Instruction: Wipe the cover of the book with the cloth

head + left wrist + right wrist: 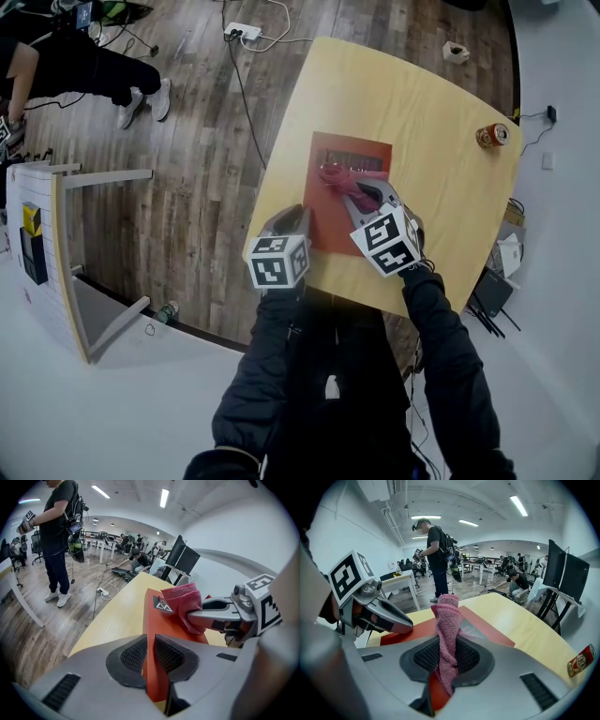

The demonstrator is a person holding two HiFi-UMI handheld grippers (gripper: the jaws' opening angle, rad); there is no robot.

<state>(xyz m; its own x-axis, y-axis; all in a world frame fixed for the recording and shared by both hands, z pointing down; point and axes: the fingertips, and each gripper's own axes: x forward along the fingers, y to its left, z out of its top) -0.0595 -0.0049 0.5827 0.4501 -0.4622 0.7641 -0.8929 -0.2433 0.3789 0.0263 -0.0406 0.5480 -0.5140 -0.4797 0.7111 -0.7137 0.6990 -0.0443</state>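
Clamping the book (pixel 159 618) by its near left edge, the left tongs (pixel 150 656) are holding with both padded jaws pressed against the red cover, one on each side of that edge. The book is lying flat on the yellow tabletop (pixel 422 103), towards the side nearest the person.

The right tongs (pixel 447 658) are gripping the pink cloth (pixel 446 616). Their jaws are closed down to the thickness of the bunched fabric, which is standing up between the pads and hanging below them. These tongs are reaching over the right half of the book, and the free end of the cloth is lying on the cover near its far edge, beside the dark printed band. How firmly the cloth is pressing on the cover cannot be determined.

The two tools are sitting close together over the book without touching.

A can (pixel 491 136) is lying on its side well to the right of the book, near the tabletop's edge. Left of the book, beyond the tabletop, a person (pixel 58 531) is standing on the wooden floor (pixel 197 150).
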